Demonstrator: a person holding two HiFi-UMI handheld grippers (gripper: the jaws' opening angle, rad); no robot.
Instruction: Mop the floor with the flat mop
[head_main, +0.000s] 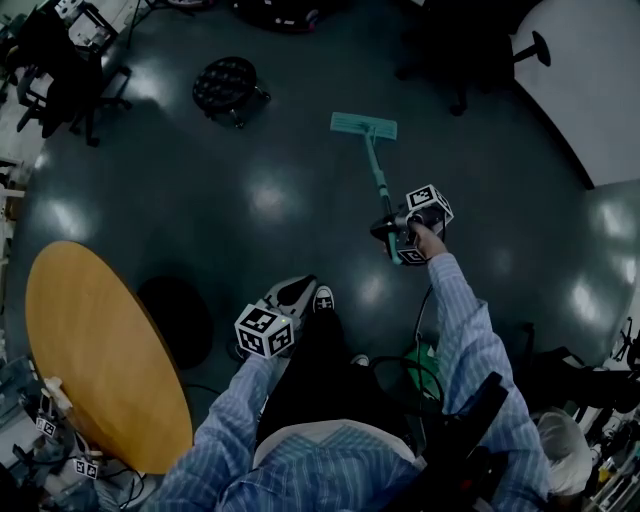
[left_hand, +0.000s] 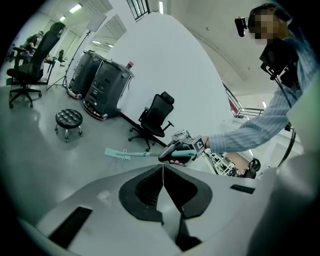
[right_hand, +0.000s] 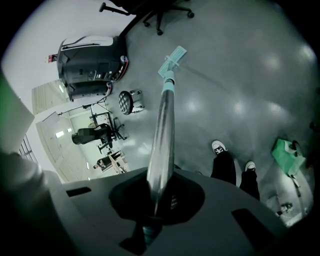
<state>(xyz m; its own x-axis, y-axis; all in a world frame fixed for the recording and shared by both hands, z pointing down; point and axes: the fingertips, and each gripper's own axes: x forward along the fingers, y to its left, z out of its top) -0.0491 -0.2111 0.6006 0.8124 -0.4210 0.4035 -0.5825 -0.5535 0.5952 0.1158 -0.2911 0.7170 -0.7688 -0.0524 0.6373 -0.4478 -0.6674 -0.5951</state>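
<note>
The flat mop has a teal head (head_main: 363, 125) lying flat on the dark glossy floor ahead of me. Its handle (head_main: 377, 170) slopes back to my right gripper (head_main: 385, 228), which is shut on the shaft. In the right gripper view the silver handle (right_hand: 163, 135) runs out from between the jaws to the mop head (right_hand: 172, 58). My left gripper (head_main: 295, 291) hangs low beside my shoe, shut with nothing in it. In the left gripper view its pads (left_hand: 172, 187) meet along a thin line, and the mop head (left_hand: 117, 154) shows beyond them.
A round wooden table (head_main: 100, 350) stands at my left. A black stool (head_main: 225, 88) is ahead left, office chairs at the far left (head_main: 60, 70) and far right (head_main: 470, 60). Two black machines (left_hand: 102, 82) stand by the white wall. A green object (right_hand: 287, 152) lies behind my feet.
</note>
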